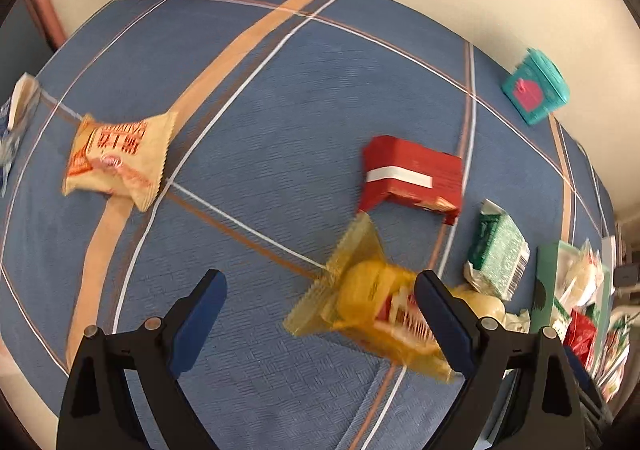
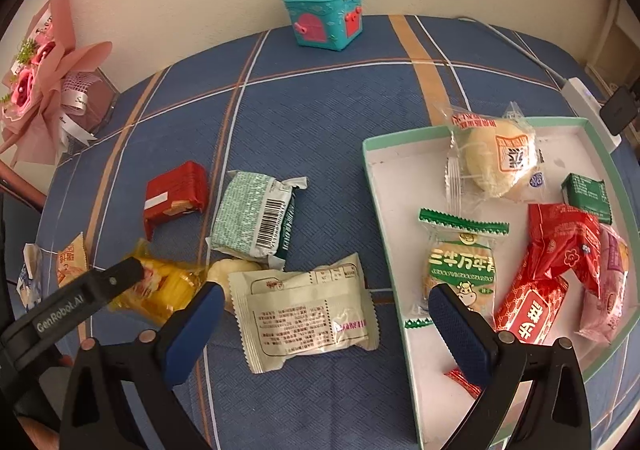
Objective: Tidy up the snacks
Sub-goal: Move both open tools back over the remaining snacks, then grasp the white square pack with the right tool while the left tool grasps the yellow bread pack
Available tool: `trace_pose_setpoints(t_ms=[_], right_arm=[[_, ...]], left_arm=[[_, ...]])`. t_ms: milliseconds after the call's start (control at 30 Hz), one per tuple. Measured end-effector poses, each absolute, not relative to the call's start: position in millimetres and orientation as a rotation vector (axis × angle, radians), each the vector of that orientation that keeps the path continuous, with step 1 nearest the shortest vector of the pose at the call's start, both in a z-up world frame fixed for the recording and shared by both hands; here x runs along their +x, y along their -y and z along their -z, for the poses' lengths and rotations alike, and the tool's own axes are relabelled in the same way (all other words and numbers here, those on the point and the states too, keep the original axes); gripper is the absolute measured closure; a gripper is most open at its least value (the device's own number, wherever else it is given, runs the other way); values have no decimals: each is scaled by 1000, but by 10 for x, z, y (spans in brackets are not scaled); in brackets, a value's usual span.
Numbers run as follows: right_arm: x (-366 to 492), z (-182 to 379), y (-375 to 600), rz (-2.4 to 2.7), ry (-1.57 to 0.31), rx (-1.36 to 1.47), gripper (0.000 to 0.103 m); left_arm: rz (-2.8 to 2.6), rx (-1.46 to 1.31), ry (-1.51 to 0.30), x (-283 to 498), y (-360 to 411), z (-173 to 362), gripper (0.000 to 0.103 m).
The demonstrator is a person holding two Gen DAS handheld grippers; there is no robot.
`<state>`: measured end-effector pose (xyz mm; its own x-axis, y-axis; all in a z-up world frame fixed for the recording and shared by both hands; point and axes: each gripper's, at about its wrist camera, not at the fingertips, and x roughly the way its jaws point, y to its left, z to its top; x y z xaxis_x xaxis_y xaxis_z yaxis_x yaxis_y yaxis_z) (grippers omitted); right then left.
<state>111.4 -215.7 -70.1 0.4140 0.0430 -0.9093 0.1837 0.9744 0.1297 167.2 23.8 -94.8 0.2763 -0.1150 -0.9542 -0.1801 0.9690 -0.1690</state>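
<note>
Hovering over loose snacks, both grippers spread wide, holding nothing.
Left gripper beside yellow packet; right gripper above white packet, near tray.

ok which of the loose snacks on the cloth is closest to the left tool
The yellow cake packet, lying against the left tool by its right finger. The red box, green-white packet and orange packet lie farther off.

A teal toy chest sits far ahead of the right hand-held gripper; a pink bouquet lies far left; a white power strip far right.
</note>
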Motion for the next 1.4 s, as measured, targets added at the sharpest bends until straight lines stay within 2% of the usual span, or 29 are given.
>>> trace_pose_setpoints(t_ms=[233, 567, 933, 1200, 1267, 1367, 1400], right_arm=[[1101, 713, 2181, 87, -1150, 228, 0], [1092, 722, 2111, 76, -1159, 213, 0], [1029, 786, 1944, 43, -1189, 137, 2], [993, 866, 1662, 30, -1194, -21, 22], [991, 869, 1612, 37, -1186, -59, 23], [985, 894, 1548, 22, -1186, -84, 34], [981, 909, 1534, 25, -1190, -90, 34]], left_arm=[[-32, -390, -1314, 1743, -178, 1107, 8], [1, -267, -1329, 1805, 111, 1139, 8], [-42, -284, -1366, 1602, -132, 1128, 8], [-85, -275, -1339, 1526, -262, 1008, 8], [-103, -283, -1330, 1490, -335, 966, 8], [-107, -319, -1324, 1441, -379, 883, 8], [-106, -331, -1324, 1412, -386, 868, 8]])
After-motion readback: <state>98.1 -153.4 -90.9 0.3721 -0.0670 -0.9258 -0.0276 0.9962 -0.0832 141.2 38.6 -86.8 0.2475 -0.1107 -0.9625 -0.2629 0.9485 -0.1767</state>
